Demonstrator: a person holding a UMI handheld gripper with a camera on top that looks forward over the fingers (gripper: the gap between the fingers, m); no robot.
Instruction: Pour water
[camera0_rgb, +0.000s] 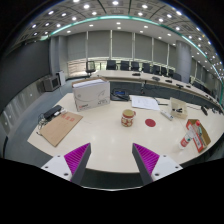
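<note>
Beige table (110, 135) at frame centre carries a small brown cup (128, 118); gripper (112, 160) fingers wide, empty; pouring seems unstarted.

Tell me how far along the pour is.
Nothing looks done yet. The tool is open and empty, its pads over the near table edge. The jar stands untouched well beyond the fingers, with a red disc beside it. No water is visible. Left: approach, grasp a container and pour; which vessel receives it I cannot tell.
</note>
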